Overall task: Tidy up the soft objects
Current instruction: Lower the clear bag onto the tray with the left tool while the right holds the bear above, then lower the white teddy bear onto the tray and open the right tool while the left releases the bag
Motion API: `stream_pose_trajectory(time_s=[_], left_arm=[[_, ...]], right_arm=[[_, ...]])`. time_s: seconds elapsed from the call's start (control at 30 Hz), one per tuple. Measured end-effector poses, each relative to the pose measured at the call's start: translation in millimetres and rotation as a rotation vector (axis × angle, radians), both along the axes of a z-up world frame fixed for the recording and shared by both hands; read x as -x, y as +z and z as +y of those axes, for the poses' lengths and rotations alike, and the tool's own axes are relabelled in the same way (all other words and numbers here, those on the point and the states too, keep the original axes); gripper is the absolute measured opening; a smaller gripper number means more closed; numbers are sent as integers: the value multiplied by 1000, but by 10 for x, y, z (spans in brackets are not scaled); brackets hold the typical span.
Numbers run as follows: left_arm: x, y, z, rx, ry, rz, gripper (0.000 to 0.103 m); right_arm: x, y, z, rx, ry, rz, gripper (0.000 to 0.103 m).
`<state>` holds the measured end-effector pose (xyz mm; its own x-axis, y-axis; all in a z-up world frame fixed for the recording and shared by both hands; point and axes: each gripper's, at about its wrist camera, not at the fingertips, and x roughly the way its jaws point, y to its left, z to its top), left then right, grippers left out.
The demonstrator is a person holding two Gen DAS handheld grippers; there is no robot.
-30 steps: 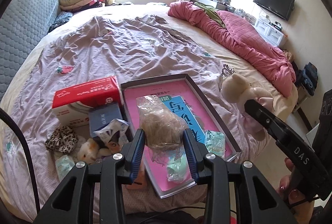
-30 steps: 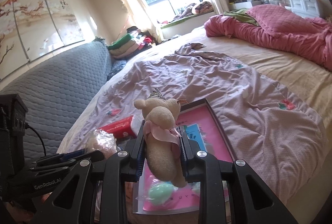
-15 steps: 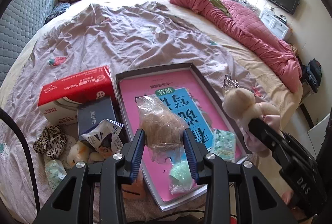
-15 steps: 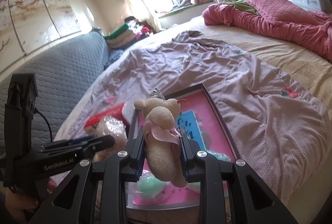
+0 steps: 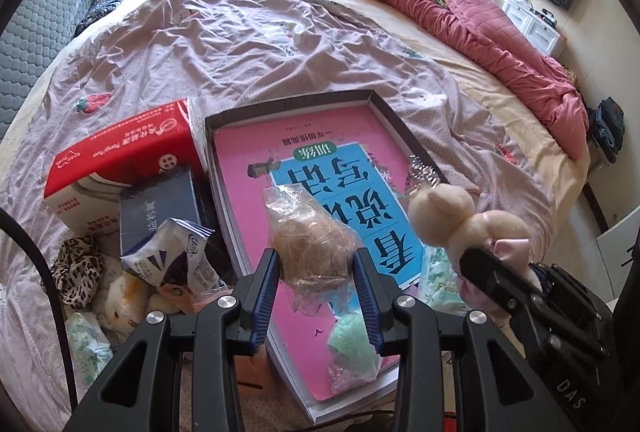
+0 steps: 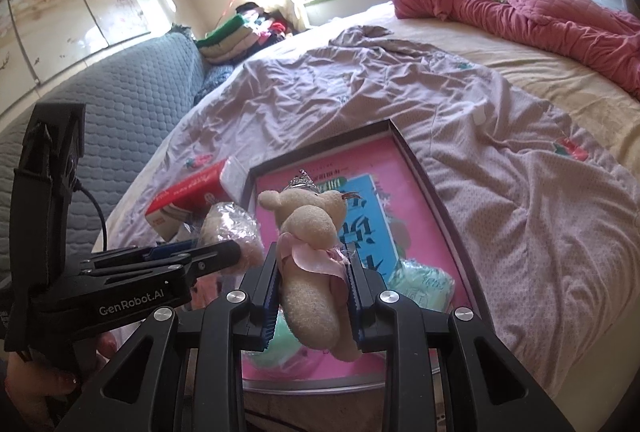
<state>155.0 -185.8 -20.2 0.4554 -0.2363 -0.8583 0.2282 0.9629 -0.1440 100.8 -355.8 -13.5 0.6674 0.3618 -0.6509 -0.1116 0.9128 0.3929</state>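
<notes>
L tongs (image 5: 316, 288) tilt steeply down, jaws part-closed, pinching a clear bag of tan fluff (image 5: 310, 244) between the 2 blue pads. R tongs (image 6: 312, 288) slope down less steeply, jaws narrow, clamped on a cream teddy (image 6: 310, 252) at its pink bow, head up past the tips. Both hang over the near end of a dark-rimmed tray (image 5: 384, 107) w/ pink lining. A green packet (image 5: 352, 348) lies in the tray just under L tips. Red tissue box (image 5: 120, 155) sits left of L tongs. A hand (image 6: 36, 388) grips the L handle.
</notes>
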Motion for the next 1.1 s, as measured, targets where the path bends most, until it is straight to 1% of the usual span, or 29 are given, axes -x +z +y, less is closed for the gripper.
stream_pose_trajectory(time_s=[0.57, 0.8, 1.1], left_arm=[[-67, -300, -62, -7, -31, 59, 38], [-84, -387, -74, 1, -37, 83, 38], [-64, -449, -69, 2, -39, 101, 39]], right_arm=[[-89, -273, 73, 27, 21, 45, 30], [-117, -354, 122, 54, 24, 54, 30], [-149, -492, 159, 58, 40, 86, 32]])
